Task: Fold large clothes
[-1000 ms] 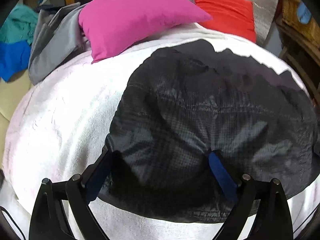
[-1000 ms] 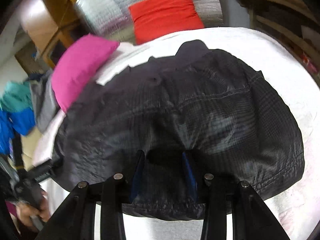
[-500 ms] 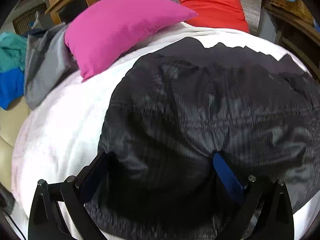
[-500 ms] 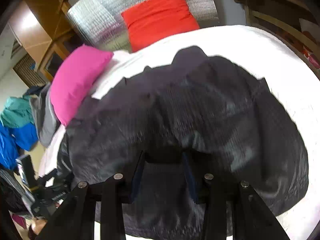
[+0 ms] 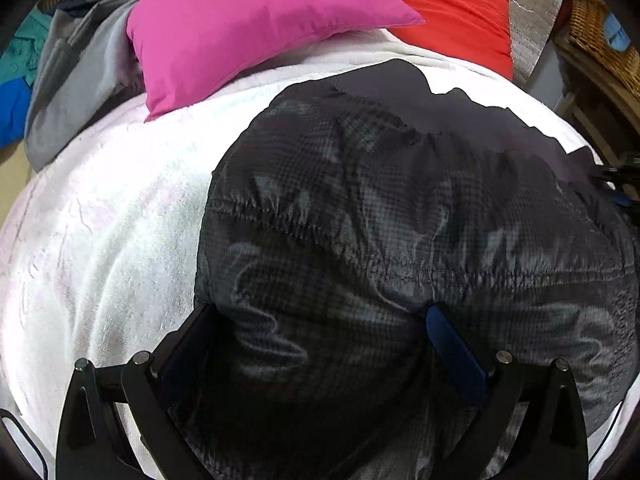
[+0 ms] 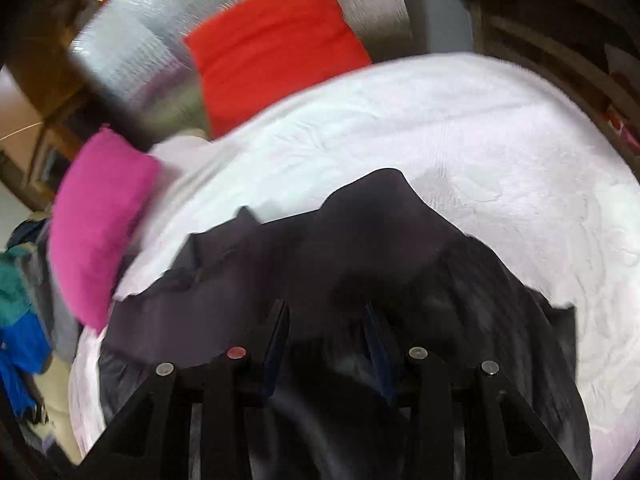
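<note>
Folding is midway: my left gripper [image 5: 320,316] spreads wide around the black jacket [image 5: 400,240]; my right gripper [image 6: 326,320], narrower, seems to pinch it; flattening remains.

Both grippers: black angular frames w/ silver screws, blue pads on fingers [image 5: 452,344], one red screw on right

Dark grey checked jacket [image 5: 400,240] right at the tongs, white fuzzy blanket [image 5: 100,240] under it, hot pink pillow [image 5: 248,20] and red cushion [image 5: 452,12] beyond.
</note>
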`<move>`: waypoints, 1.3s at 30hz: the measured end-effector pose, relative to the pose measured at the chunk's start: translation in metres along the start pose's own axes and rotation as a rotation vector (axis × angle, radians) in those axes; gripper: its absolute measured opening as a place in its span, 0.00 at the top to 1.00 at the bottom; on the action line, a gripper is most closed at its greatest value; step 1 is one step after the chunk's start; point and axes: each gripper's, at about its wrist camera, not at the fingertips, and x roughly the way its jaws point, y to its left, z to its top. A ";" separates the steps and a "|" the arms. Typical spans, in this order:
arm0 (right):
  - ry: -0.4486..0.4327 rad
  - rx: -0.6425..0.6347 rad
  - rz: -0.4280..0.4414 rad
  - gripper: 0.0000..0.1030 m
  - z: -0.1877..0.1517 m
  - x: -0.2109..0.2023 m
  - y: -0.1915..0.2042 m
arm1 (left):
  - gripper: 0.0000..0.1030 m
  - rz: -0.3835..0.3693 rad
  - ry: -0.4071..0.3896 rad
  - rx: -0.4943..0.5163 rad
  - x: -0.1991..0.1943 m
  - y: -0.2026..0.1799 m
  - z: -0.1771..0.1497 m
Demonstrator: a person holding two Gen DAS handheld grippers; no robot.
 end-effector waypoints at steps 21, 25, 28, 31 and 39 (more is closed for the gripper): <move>0.056 -0.401 0.283 0.31 -0.042 0.012 0.226 | 0.00 0.070 -0.048 -0.097 -0.016 0.040 0.013; 0.078 -0.403 0.288 0.31 -0.039 0.026 0.251 | 0.00 0.056 -0.043 -0.095 -0.017 0.044 0.009; 0.118 -0.413 0.244 0.28 -0.038 0.049 0.266 | 0.00 0.050 -0.040 -0.084 -0.016 0.044 0.011; 0.171 -0.427 0.211 0.28 -0.041 0.071 0.278 | 0.00 0.037 -0.032 -0.083 -0.013 0.049 0.012; 0.218 -0.589 0.290 0.95 -0.058 0.062 0.306 | 0.00 0.022 -0.020 -0.097 -0.012 0.060 0.012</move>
